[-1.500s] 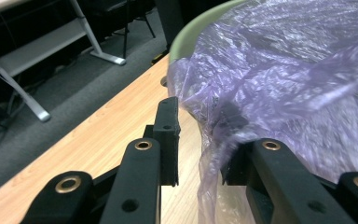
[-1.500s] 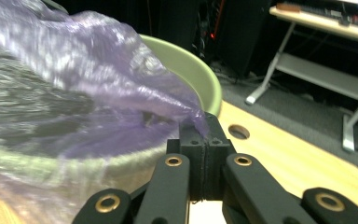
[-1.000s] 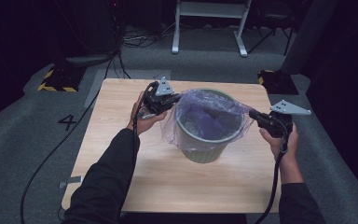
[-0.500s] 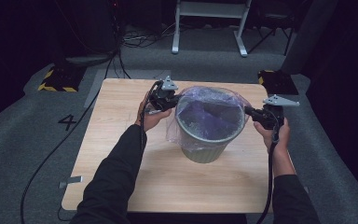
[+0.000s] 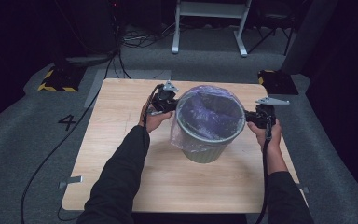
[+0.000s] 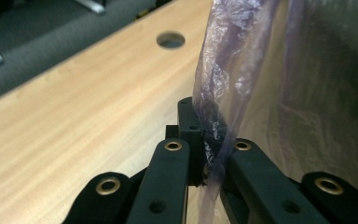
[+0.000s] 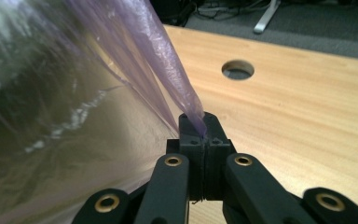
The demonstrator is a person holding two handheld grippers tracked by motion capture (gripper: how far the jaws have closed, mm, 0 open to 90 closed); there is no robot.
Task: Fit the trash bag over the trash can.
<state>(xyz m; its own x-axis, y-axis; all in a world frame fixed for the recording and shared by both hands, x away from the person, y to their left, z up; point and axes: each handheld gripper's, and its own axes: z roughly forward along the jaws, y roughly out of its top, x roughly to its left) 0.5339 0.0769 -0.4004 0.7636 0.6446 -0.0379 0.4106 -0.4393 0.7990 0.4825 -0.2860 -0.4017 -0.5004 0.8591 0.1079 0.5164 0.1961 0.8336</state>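
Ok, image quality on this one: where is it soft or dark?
High view: tabletop lit, room around it nearly black. Left gripper view: tool fairly sharp, bag and bin wall blurred. Right gripper view: tool sharp, near bag film smeared with glare.

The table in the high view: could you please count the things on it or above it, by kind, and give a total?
Bins: 1, the grey-green bin.
Bags: 1, the purple bag lining the bin.
Hand-held grippers: 2, the left hand-held gripper and the right hand-held gripper, each shut on the bag's edge.
Total: 4.
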